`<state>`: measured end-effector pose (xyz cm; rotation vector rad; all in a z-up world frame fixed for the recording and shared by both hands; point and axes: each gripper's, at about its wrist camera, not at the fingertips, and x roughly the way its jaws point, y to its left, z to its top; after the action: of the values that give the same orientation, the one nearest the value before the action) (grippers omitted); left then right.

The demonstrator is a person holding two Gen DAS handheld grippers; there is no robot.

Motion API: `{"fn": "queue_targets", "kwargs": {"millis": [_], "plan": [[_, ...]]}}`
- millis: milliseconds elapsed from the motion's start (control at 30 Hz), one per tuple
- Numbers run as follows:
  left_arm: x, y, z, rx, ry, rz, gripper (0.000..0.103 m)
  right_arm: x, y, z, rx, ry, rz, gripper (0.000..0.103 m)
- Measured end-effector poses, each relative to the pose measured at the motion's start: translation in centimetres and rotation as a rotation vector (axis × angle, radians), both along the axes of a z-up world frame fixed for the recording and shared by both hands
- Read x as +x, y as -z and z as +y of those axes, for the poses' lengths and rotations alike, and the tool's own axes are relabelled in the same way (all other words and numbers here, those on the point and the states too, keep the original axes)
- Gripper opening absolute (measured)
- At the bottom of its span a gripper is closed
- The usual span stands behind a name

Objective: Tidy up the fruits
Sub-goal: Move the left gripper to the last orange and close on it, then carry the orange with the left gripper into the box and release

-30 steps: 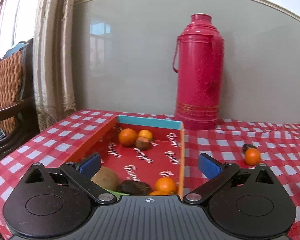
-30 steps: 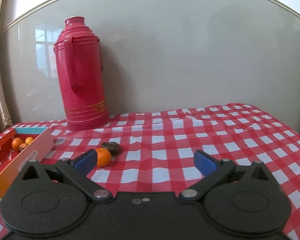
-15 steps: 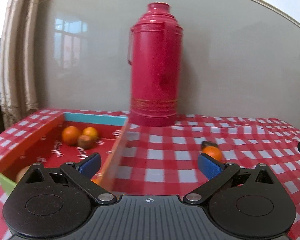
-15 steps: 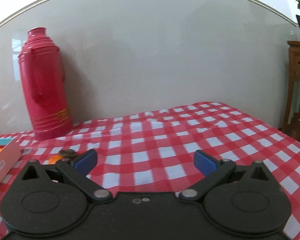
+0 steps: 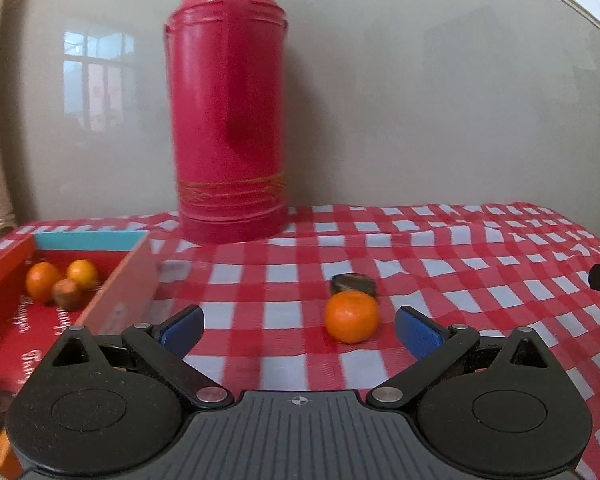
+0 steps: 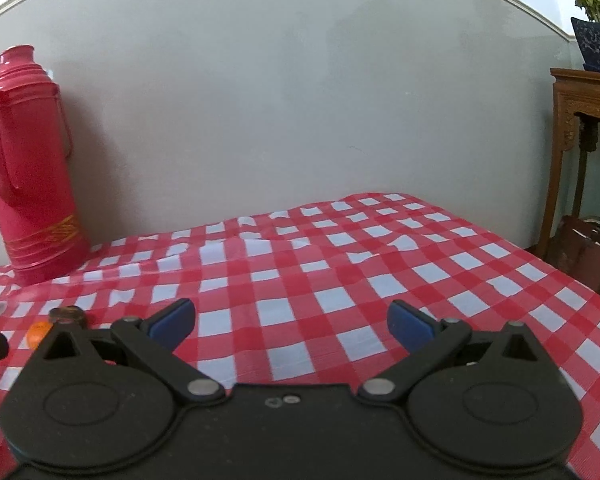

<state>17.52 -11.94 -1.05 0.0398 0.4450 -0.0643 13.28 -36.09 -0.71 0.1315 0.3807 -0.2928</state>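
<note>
Looking along the left tongs [image 5: 298, 330], spread wide and empty, the left wrist view alone shows the red box [image 5: 116, 296] at nine o'clock. At the box's far end sit two oranges [image 5: 42, 280] and one brown fruit [image 5: 68, 294]; more fruit at its near end is mostly hidden. One loose orange [image 5: 352, 316] lies on the checked counter [image 5: 480, 280] between the fingertips, nearer the right one, with one dark fruit [image 5: 354, 283] touching it at twelve o'clock. One red thermos [image 5: 228, 120] stands behind. Only the right wrist view shows a wooden stand [image 6: 584, 128] and potted plant [image 6: 596, 20] at two o'clock. The right tongs [image 6: 292, 324] are also wide and empty.
</note>
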Motion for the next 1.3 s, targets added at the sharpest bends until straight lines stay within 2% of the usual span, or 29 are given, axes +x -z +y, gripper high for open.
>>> {"fn": "queue_targets", "kwargs": {"millis": [167,200,267,533,600,667,700,1000,1300], "plan": [[1.6,0.3,-2.0,0.043,0.018,0.026,0.1,0.1,0.2,-0.9,0.002,0.02,0.006,0.097],[2.0,0.4,-2.3,0.045,0.021,0.033,0.096,0.1,0.2,-1.1,0.004,0.023,0.01,0.097],[2.8,0.6,-2.7,0.043,0.031,0.059,0.076,0.3,0.4,-1.4,0.006,0.028,0.016,0.097],[4.2,1.3,-2.9,0.032,0.043,0.098,0.07,1.0,0.6,-1.2,-0.001,0.022,0.036,0.097],[4.5,1.5,-3.0,0.031,0.049,0.112,0.062,1.2,0.7,-1.3,0.003,0.026,0.046,0.097],[4.9,1.9,-3.1,0.026,0.056,0.136,0.043,1.3,0.8,-1.3,0.008,0.031,0.048,0.097],[5.1,2.0,-3.1,0.017,0.065,0.148,0.039,1.3,0.8,-1.4,0.01,0.033,0.05,0.097],[3.8,1.3,-2.4,0.004,0.068,0.119,0.039,1.4,0.9,-1.3,0.031,0.05,0.056,0.097],[0.8,-0.3,-0.9,0.015,0.08,0.082,0.039,1.6,0.1,1.3,0.023,-0.007,0.052,0.097]]}}
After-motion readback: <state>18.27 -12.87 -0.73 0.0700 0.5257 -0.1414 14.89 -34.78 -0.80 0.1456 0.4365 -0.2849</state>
